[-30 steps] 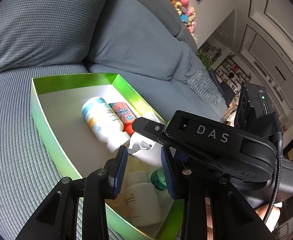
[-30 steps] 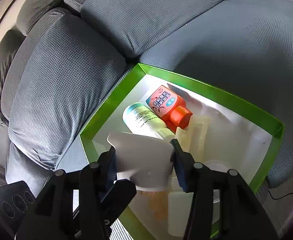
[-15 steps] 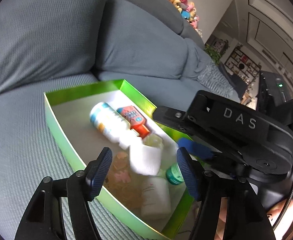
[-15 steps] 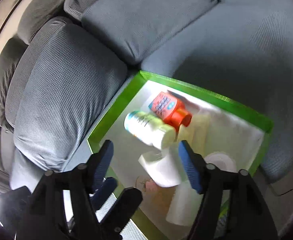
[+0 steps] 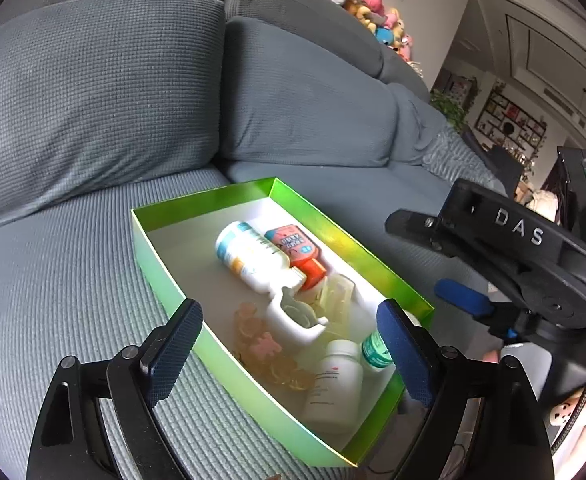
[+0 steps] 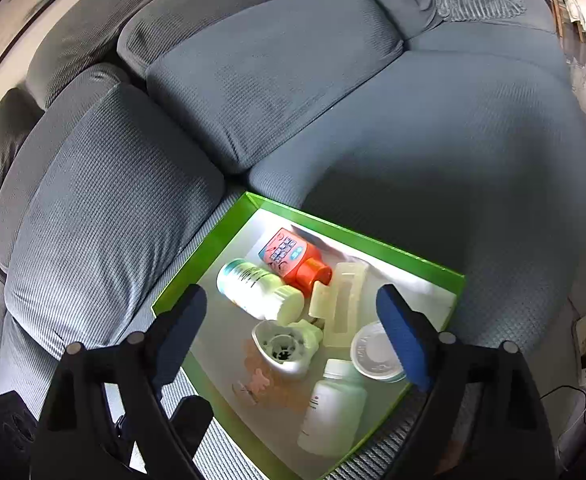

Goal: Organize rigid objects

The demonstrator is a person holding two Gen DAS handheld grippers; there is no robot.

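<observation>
Both grippers, left [image 5: 289, 352] and right [image 6: 289, 336], are held wide apart and empty above the green box [image 5: 165, 276]; its loosely piled bottles could be jostled by a careless descent.

Black left gripper [image 5: 289, 350] and right gripper [image 6: 293, 334], blue-padded jaws, silver screws, "DAS" lettering.

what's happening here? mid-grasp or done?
Looks done for this item. Both tools are open and hold nothing: the left tool and right tool hover over the green box on the sofa. The white part lies loose in the box beside the white bottle and orange bottle, with a small bottle and lid nearer the camera.
</observation>
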